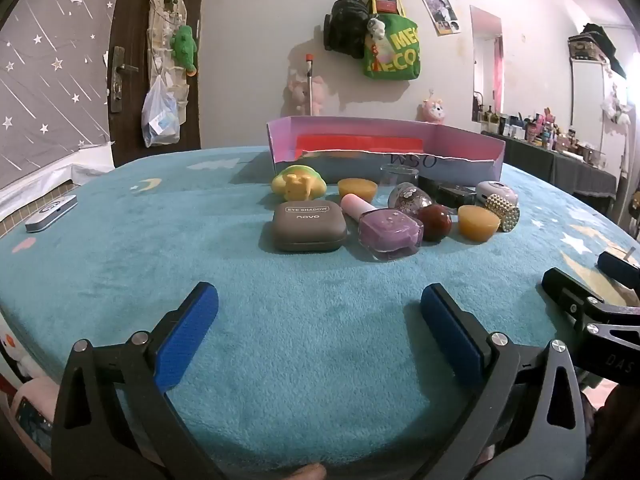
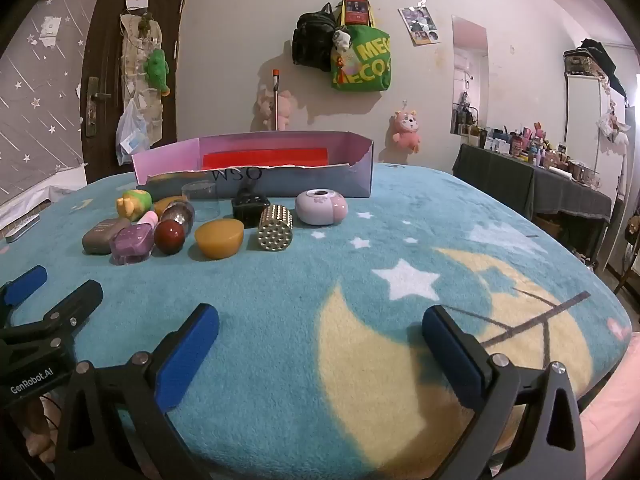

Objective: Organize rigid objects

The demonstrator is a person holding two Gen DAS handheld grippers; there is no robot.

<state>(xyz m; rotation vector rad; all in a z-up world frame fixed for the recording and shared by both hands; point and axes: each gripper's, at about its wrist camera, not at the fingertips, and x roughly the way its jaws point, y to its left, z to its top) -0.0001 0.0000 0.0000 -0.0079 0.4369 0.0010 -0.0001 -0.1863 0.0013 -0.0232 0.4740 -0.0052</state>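
Note:
Small rigid objects lie in a cluster on the teal blanket in front of a pink cardboard box [image 1: 460,136] [image 2: 360,168]. Among them are a grey eye shadow case [image 1: 309,225] [image 2: 105,236], a purple bottle with a pink cap [image 1: 390,233] [image 2: 132,243], a dark red ball [image 1: 436,222] [image 2: 170,236], an amber cup [image 1: 478,223] [image 2: 219,238], a studded cylinder [image 1: 503,211] [image 2: 275,227], a yellow-green toy [image 1: 299,184] [image 2: 134,203] and a lilac case [image 2: 321,208]. My left gripper [image 1: 319,330] is open, well short of the cluster. My right gripper [image 2: 320,344] is open over the moon print.
A white remote-like device [image 1: 51,213] lies at the blanket's left edge. The right gripper's fingers [image 1: 576,296] show at the right of the left wrist view. A dark table with many bottles [image 2: 532,152] stands at the right wall. Bags hang on the wall behind.

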